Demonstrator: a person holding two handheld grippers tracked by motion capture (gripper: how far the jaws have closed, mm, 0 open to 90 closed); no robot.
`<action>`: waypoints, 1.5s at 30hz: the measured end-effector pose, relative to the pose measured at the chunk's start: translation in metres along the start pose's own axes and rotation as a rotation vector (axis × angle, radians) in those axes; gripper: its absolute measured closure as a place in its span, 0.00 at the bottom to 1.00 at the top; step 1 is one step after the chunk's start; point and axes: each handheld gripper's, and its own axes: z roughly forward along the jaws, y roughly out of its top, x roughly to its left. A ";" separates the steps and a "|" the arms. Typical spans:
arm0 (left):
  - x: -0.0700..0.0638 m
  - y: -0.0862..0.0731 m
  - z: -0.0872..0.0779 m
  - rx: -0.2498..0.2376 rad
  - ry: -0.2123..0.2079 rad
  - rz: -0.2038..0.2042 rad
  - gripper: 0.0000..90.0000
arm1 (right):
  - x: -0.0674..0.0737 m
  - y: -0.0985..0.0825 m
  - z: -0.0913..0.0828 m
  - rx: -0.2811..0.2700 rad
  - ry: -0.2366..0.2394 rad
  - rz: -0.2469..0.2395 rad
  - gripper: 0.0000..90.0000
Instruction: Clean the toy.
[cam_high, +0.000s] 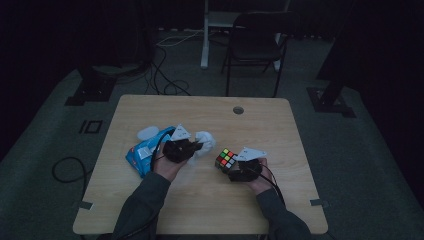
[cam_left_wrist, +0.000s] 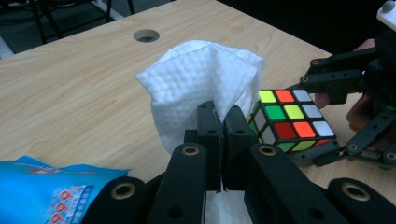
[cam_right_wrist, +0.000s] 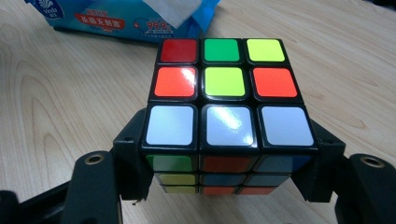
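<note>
While the scrambled Rubik's cube (cam_right_wrist: 224, 116) sits near the middle of the wooden desk (cam_high: 200, 210), toward its right, the right gripper (cam_high: 235, 169) has it clamped between its two black fingers (cam_right_wrist: 133, 158), which press on opposite side faces with the cube's top face bare. The left gripper (cam_left_wrist: 223, 140) has its fingers (cam_left_wrist: 210, 135) pinched fully together on a fold of a white embossed paper tissue (cam_left_wrist: 196, 88), which stands up bunched above the tips, just beside the cube. In the left gripper view the tissue overlaps the cube's near left corner; whether the two touch cannot be told.

Just left of the left gripper lies a blue pack of tissues (cam_high: 145, 152) with printed red-and-white labels, a white sheet (cam_high: 148, 133) sticking out of its opening. It lies on the desk's left half, apart from the cube, with bare wood between them in the right gripper view.

Farther back, a round cable hole (cam_high: 238, 110) is cut into the desk near its far edge. Beyond the desk stands a dark chair (cam_high: 255, 45), and black cables (cam_high: 165, 75) trail over the grey floor (cam_high: 350, 150).
</note>
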 end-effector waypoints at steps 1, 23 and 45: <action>-0.001 0.001 0.001 0.002 -0.002 0.003 0.98 | 0.000 0.001 0.001 -0.001 0.000 0.003 0.38; -0.031 0.000 0.034 0.060 -0.094 0.064 0.98 | 0.008 0.004 0.005 0.001 0.025 -0.005 0.38; -0.052 -0.006 0.032 0.098 -0.140 0.117 0.98 | 0.011 0.005 0.005 0.003 0.016 -0.022 0.38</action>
